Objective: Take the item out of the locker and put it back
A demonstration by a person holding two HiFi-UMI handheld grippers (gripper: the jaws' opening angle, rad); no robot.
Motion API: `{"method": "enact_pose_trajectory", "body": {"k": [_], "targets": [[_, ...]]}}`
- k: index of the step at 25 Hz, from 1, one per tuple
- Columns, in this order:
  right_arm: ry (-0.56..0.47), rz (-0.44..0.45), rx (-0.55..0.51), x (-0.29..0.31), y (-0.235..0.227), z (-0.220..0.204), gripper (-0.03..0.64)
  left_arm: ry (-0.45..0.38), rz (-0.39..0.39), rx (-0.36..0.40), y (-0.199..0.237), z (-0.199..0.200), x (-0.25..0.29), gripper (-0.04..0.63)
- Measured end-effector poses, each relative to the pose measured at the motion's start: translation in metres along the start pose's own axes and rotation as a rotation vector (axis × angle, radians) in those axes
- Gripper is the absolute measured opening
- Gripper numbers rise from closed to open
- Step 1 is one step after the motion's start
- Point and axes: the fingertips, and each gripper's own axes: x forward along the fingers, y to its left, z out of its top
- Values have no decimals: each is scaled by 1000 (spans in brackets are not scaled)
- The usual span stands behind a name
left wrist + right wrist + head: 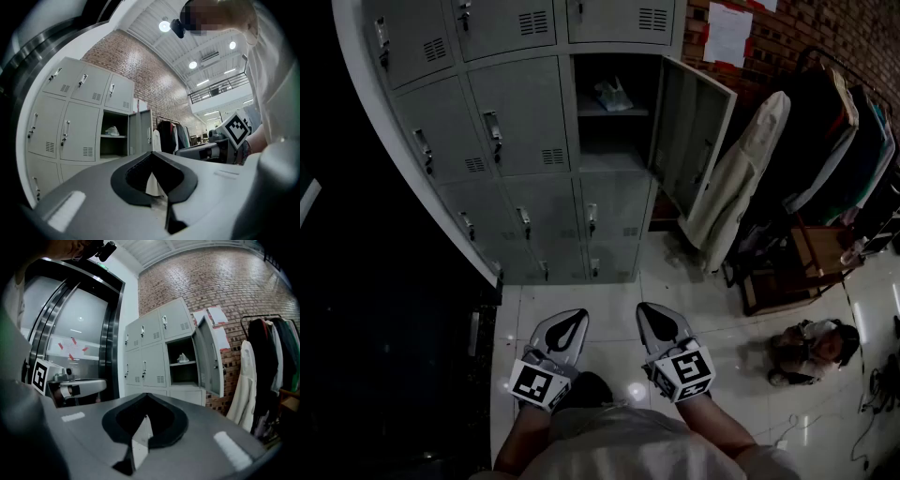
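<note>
Item (612, 94): white, on upper shelf of open locker (609, 142), door (694, 141) swung right.
Left gripper (574, 315), right gripper (644, 309): both closed, empty, low, well apart from locker; bare floor (609, 295) between.
Head view only: person (811, 349) sitting on floor.
Right gripper view only: glass doors (79, 333).

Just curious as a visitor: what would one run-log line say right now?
locker door: open | item: on shelf inside | left gripper: shut, empty | right gripper: shut, empty | both away from locker

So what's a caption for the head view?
Left gripper and right gripper, shut, face an open locker holding an item.
</note>
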Motion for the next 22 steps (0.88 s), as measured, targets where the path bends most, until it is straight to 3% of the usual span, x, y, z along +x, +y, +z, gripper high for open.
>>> {"method": "enact_pose_trajectory", "body": {"k": [6,12,22], "targets": [[19,-4,0,33,-18,-12,-2,16,-5,-8,28,-17,24,-2],[45,-23,32,97,-51,-20,-2,19,-24,-30,82,-33,72,-2],[-21,-95,-45,256,-111,41,-2,-41,-85,2,236,-2,183,-2]]}}
